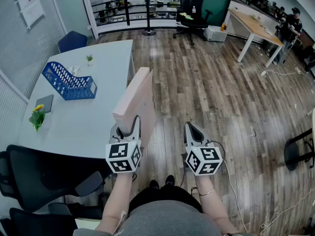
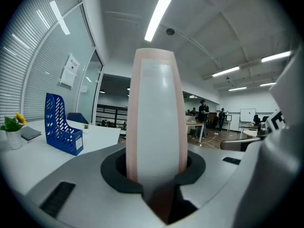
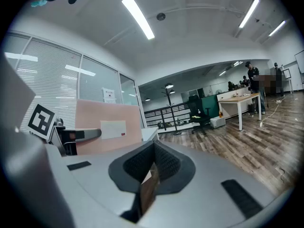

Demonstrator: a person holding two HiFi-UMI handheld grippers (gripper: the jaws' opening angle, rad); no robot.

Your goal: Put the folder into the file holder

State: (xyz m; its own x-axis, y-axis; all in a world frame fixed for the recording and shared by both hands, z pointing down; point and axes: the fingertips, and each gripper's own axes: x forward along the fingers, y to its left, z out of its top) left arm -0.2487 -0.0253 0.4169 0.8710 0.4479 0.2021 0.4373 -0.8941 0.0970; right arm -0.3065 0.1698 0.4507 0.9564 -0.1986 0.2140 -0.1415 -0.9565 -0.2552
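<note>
A thick pink folder (image 1: 135, 100) stands upright, spine toward me, with my left gripper (image 1: 129, 128) shut on its lower edge. It hangs over the right edge of the white table (image 1: 98, 122). In the left gripper view the folder (image 2: 156, 122) fills the middle between the jaws. The blue file holder (image 1: 69, 81) stands on the table to the far left, apart from the folder, and also shows as the file holder (image 2: 61, 125) at the left. My right gripper (image 1: 191, 130) hovers over the wooden floor, to the right of the folder, shut with nothing in it (image 3: 151, 175). The right gripper view shows the folder's (image 3: 109, 125) broad face with a white label.
On the table lie a yellow flower in a vase (image 1: 37, 116), a dark notebook (image 1: 45, 102) and a tiny potted plant (image 1: 89, 59). Black office chairs (image 1: 39, 181) stand at the near left, a blue chair (image 1: 73, 40) behind the table. A person (image 1: 290, 26) stands by a far desk.
</note>
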